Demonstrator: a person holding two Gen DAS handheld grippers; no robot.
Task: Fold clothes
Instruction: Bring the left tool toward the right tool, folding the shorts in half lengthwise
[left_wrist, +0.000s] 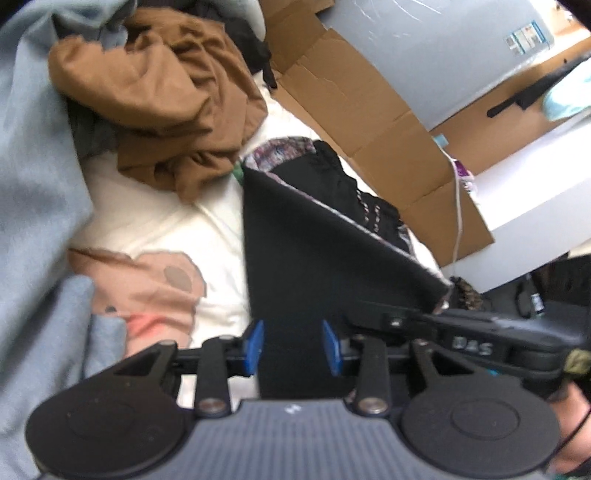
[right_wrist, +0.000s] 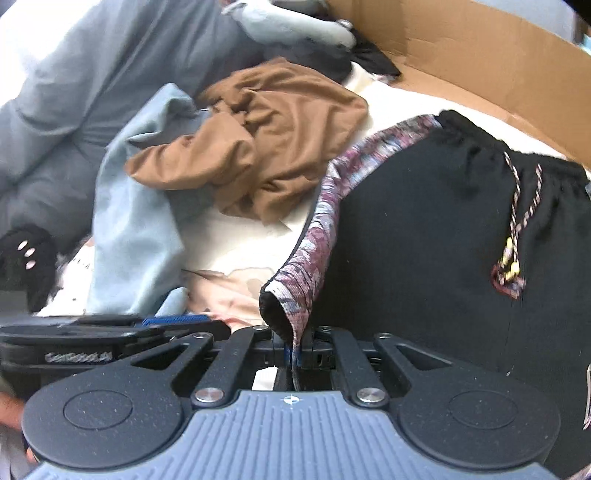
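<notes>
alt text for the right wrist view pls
The right gripper is shut on the patterned side stripe of black drawstring trousers. Behind lie a crumpled brown garment, pale blue fabric and a cardboard wall.

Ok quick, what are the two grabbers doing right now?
Left gripper: open, its blue pads either side of the black pants, not pinching them.
Right gripper: shut on the pants' patterned edge.

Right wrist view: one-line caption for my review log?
Right tool shut on black pants' patterned hem, brown garment crumpled behind.
</notes>
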